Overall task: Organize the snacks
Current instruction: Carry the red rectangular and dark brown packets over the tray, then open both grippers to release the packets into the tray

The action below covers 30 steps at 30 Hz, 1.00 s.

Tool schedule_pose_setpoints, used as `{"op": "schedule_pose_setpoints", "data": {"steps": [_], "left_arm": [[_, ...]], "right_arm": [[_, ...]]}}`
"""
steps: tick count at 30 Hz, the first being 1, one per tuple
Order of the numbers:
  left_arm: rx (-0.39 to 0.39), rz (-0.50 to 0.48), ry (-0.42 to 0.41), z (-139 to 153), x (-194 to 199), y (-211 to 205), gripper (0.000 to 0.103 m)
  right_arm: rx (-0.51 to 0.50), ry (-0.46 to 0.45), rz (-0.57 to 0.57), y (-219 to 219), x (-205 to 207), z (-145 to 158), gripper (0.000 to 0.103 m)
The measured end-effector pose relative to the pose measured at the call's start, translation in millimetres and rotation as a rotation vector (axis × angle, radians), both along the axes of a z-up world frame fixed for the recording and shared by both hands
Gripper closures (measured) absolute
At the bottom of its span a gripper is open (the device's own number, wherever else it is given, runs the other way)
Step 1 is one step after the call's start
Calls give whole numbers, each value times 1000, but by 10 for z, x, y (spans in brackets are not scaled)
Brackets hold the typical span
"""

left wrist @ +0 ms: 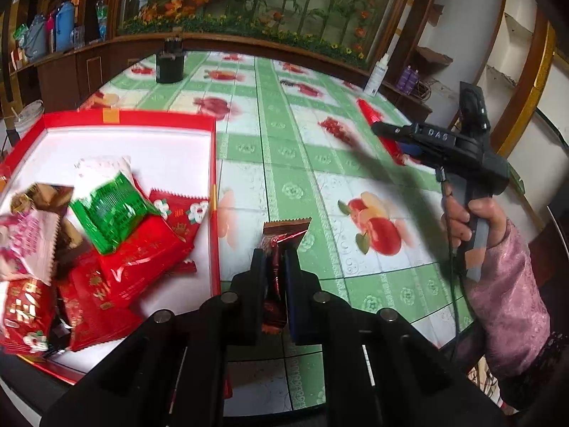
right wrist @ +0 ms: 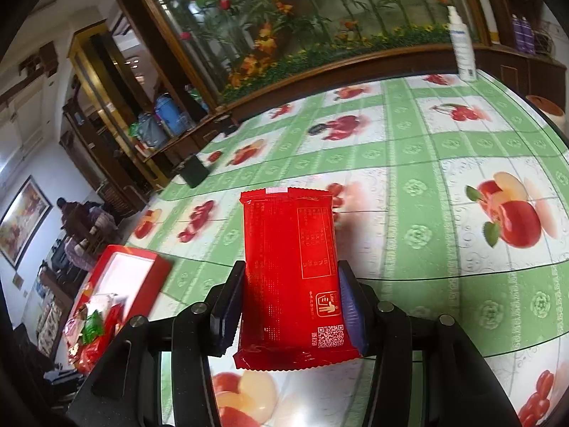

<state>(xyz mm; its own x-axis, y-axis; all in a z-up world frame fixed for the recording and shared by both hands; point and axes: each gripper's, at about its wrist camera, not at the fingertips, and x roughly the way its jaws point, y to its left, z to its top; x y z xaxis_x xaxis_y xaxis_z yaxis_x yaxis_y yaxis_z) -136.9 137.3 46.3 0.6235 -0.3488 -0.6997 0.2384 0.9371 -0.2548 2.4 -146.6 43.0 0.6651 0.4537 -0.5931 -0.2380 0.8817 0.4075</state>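
My left gripper is shut on a thin dark red and brown snack packet, held edge-on just right of the red box. Inside the box lie several snack packets, among them a green one and red ones. My right gripper is shut on a flat red snack packet, held above the fruit-print tablecloth. In the left wrist view that right gripper shows at the right, held by a hand in a pink sleeve, with the red packet seen edge-on. The red box lies far left in the right wrist view.
A dark cylindrical container stands at the table's far side. A white spray bottle stands at the far right edge. A wooden cabinet with a flower painting runs behind the table. People sit in the background at the left.
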Motion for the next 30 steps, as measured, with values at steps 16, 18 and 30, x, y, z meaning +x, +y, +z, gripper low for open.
{"op": "schedule_pose_setpoints", "data": {"steps": [16,18,30], "left_arm": [[35,165,-188,513,-165,582,95],[64,203,-194,498,-149,648,95],[183,366,-197,321,-43,927,95]], "right_arm": [[126,21,267,1259,-236,80,53],[123,23,307,1461,-290,72,53],[77,29,405,2035,-507,26,53]]}}
